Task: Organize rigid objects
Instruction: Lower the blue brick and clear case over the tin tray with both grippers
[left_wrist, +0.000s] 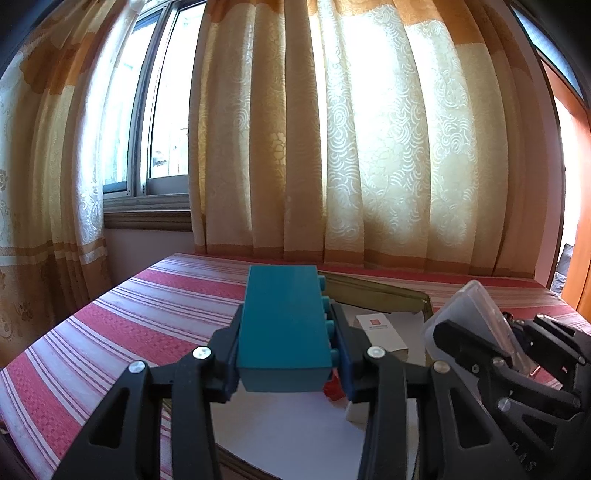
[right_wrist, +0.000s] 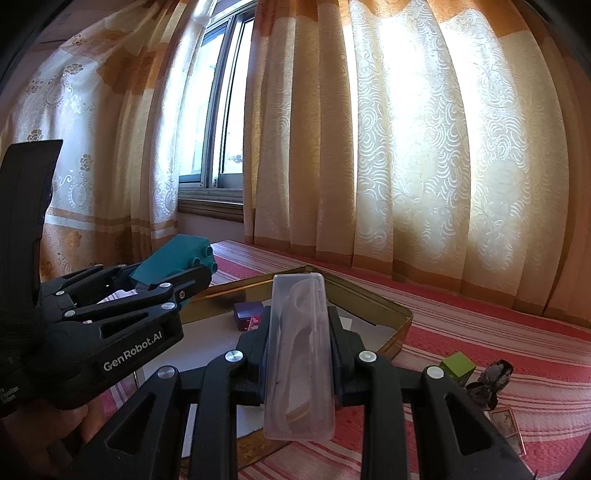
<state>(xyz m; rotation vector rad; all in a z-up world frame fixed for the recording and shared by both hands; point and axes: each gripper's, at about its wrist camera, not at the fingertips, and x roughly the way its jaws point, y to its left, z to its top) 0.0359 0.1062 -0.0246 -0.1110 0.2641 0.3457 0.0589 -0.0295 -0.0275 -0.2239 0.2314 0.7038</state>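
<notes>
My left gripper (left_wrist: 286, 332) is shut on a big teal building block (left_wrist: 282, 325) with studs on its right side, held above a gold tin tray (left_wrist: 376, 291). The right wrist view shows that same block (right_wrist: 173, 258) at the left, in the left gripper (right_wrist: 177, 286). A clear plastic case (right_wrist: 299, 354) with a white item inside is clamped lengthwise in my shut right gripper (right_wrist: 299, 325), over the near part of the tray (right_wrist: 399, 325). From the left wrist the case (left_wrist: 476, 317) and right gripper (left_wrist: 491, 343) appear at far right.
Inside the white-lined tray lie a white box with a red mark (left_wrist: 382, 330), a red piece (left_wrist: 332, 387) and a purple block (right_wrist: 247, 314). On the red striped cloth (right_wrist: 498, 332) to the right sit a green cube (right_wrist: 458, 365), a dark lump (right_wrist: 491, 380) and a small framed picture (right_wrist: 508, 428). Curtains hang behind.
</notes>
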